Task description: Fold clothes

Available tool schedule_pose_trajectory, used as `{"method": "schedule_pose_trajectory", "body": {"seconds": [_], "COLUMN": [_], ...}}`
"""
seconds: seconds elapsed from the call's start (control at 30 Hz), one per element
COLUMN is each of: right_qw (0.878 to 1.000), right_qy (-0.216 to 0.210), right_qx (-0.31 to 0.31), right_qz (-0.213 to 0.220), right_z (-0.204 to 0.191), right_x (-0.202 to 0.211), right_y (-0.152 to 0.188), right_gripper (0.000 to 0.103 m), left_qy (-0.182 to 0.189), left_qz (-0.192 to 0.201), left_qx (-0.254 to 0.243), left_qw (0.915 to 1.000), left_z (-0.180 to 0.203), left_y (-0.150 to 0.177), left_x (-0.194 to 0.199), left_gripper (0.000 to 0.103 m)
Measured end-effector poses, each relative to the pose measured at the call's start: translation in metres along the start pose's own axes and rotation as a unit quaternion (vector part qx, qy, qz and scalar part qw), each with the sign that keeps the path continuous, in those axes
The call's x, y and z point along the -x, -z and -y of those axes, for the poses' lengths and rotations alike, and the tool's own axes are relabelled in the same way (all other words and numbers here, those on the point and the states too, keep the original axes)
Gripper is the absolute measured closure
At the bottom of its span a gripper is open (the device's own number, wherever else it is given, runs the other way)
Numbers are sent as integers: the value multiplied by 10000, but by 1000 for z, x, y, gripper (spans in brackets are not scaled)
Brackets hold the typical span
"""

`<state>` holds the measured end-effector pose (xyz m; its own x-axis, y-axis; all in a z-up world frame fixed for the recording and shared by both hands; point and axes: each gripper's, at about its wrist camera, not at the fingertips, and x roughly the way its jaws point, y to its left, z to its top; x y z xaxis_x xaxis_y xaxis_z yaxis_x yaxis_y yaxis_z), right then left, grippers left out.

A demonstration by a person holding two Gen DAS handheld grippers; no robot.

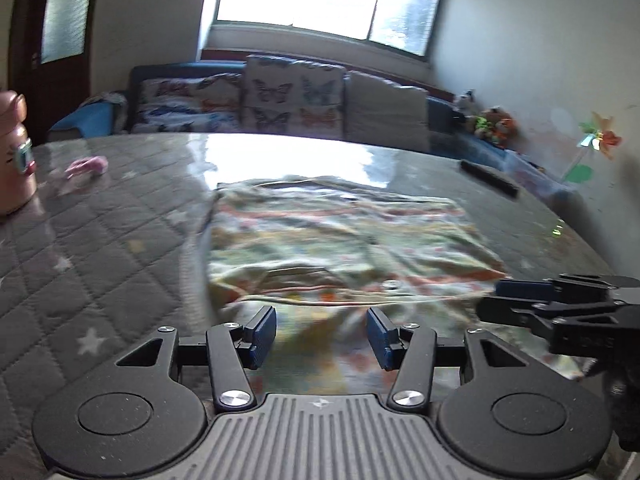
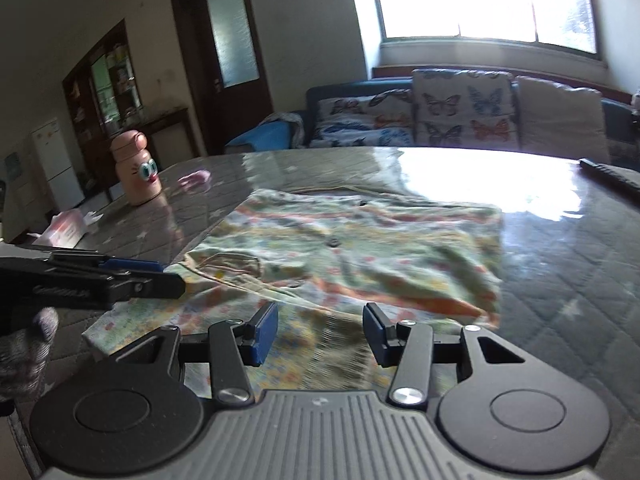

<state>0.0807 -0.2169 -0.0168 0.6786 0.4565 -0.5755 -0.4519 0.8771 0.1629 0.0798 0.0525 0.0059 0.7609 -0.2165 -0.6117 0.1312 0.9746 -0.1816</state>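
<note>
My left gripper (image 1: 322, 332) has its blue pads spread wide with nothing between them, and my right gripper (image 2: 320, 334) is spread the same way, also empty. Both hover low over the near hem of the pale green floral cotton garment (image 1: 340, 236), which lies flat but rumpled dead ahead at twelve o'clock from each. In the left wrist view the right gripper comes in at three o'clock; in the right wrist view the left one sits at nine, so they flank the near edge about evenly. I judge the garment's long axis runs left to right across my reach, so a fold would go away from me. Beyond it stretches the grey quilted star-print table cover (image 1: 100, 264), with a peach cartoon-faced bottle (image 2: 136, 170) far off at ten o'clock.
</note>
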Motion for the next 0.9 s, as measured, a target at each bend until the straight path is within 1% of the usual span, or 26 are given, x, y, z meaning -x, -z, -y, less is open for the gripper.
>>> {"method": "schedule_pose_trajectory", "body": {"seconds": [0.17, 0.23, 0.37, 0.43, 0.53, 0.6, 0.67, 0.7, 0.77, 0.87, 0.9], "right_qw": [9997, 9995, 9991, 9991, 9986, 9984, 9979, 9976, 9969, 9956, 9951], "right_qy": [-94, -131, -119, -131, -231, -228, -214, -208, -207, -212, -203], "right_qx": [94, 131, 274, 346, 436, 472, 540, 576, 655, 808, 871], "right_qz": [-182, -254, -292, -226, -172, -223, -293, -328, -372, -417, -421], "right_z": [-7, -9, -14, -17, -22, -23, -23, -24, -24, -25, -25], "right_x": [-16, -22, -23, -19, -16, -18, -19, -19, -16, -6, -3], "right_y": [-1, -2, -3, -5, -7, -5, -1, 1, 5, 11, 13], "right_gripper": [56, 57, 58, 58, 58, 58, 58, 58, 58, 58, 58], "left_qy": [-293, -511, -596, -618, -650, -771, -859, -908, -972, -980, -988], "left_qz": [-104, -115, -67, 19, 92, 4, -76, -51, 7, 84, 102], "left_qx": [37, 24, 91, -21, -338, -569, -717, -788, -942, -1232, -1369], "left_qw": [9995, 9986, 9982, 9981, 9973, 9954, 9937, 9927, 9908, 9875, 9856], "left_z": [-20, -25, -34, -29, -19, -14, -12, -11, -8, -1, 2], "left_y": [3, 3, 1, -1, -2, 0, 3, 5, 8, 13, 16], "left_x": [-13, -16, -14, -12, -12, -18, -23, -22, -16, -5, -2], "left_gripper": [65, 65, 65, 67, 66, 65, 61, 54, 48, 45, 42]}}
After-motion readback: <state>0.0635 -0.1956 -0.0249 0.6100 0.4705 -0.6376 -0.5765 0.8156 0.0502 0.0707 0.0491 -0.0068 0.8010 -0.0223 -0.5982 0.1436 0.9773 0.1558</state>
